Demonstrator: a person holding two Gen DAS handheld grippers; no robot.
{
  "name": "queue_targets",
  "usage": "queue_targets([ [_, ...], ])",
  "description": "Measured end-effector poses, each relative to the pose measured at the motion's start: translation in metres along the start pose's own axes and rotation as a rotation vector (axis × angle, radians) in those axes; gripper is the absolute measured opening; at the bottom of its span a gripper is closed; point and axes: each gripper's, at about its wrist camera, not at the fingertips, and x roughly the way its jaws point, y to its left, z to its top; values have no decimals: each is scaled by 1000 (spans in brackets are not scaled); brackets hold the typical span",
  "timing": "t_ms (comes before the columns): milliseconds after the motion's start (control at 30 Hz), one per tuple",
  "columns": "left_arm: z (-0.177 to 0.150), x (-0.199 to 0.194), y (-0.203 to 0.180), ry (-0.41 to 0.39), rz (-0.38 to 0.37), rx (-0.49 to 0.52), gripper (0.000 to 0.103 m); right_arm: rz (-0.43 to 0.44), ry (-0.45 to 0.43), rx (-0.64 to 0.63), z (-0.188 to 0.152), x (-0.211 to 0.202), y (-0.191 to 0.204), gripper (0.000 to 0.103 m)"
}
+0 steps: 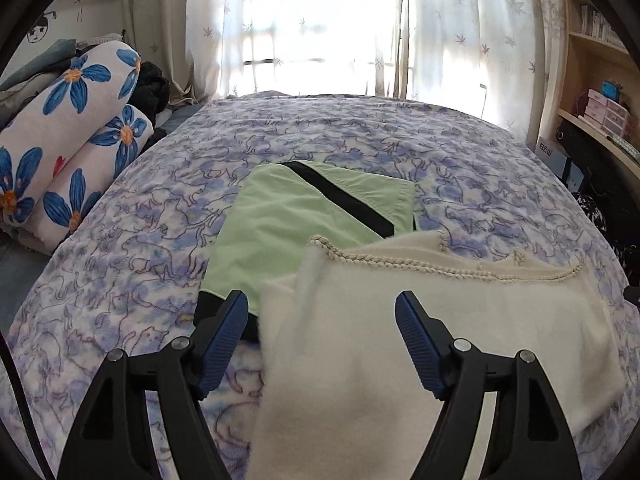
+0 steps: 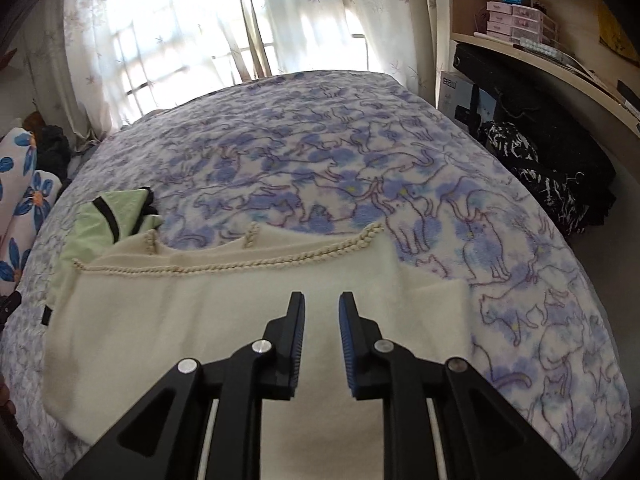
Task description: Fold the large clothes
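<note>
A cream knitted garment [image 1: 400, 320] with a braided edge lies flat on the bed, also in the right wrist view [image 2: 224, 304]. A folded pale green garment [image 1: 304, 216] with a black stripe lies behind it, partly under its left edge, and shows at the left in the right wrist view [image 2: 108, 216]. My left gripper [image 1: 320, 312] is open wide and empty over the cream garment's left part. My right gripper [image 2: 321, 300] is open with a narrow gap, empty, above the cream garment's middle.
The bed [image 1: 360, 140] has a purple cat-print cover [image 2: 360, 168]. Rolled blue-flower bedding [image 1: 68, 128] lies at the left. A shelf with boxes [image 2: 520, 24] and dark bags [image 2: 532, 168] stand at the right. Curtained windows are behind the bed.
</note>
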Motion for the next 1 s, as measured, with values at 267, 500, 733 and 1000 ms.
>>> queue_targets([
  [267, -26, -72, -15, -30, 9, 32, 77, 97, -37, -41, -32, -64, 32, 18],
  [500, -52, -102, -24, -11, 9, 51, 77, 165, -31, -50, -58, -87, 44, 18],
  [733, -77, -113, -27, 26, -5, 24, 77, 212, -33, -54, -81, -92, 52, 18],
  [1000, -103, -100, -27, 81, -26, -34, 77, 240, -15, -78, -106, -82, 68, 18],
])
